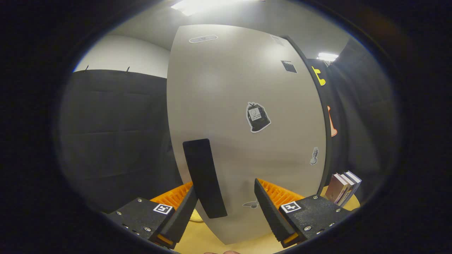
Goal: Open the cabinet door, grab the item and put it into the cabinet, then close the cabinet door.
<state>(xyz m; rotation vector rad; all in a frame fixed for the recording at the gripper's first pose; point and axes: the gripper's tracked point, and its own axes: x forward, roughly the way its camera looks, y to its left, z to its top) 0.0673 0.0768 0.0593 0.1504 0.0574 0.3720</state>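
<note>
Gripper view: your gripper [226, 192] sits right up against the pale grey cabinet door [247, 106], fingers spread wide. The long black vertical handle strip [204, 178] stands in the gap between them, hard against the left finger [182, 211]. Contact there can't be confirmed; the strip overlaps that finger's tip. The right finger [270, 208] is well clear of the handle, with bare door panel between, so nothing is clamped.

The door is a smooth flat panel with several stickers: a black-and-white one [257, 117] beyond the fingers, a small grey figure [314, 156] near the door's right edge, a black square [289, 66] higher up, and a faint one [251, 204] low down, just beside the right finger. The door's dark right edge [319, 106] runs top to bottom.

Just past that edge, a few upright books [342, 187] with pale spines stand on the yellowish wooden tabletop [201, 236], beyond your right finger. Whether they're the item to stow, can't tell. Dark cloth wall [113, 141] fills the space beyond the left finger. A ceiling light [197, 5] glows overhead.
</note>
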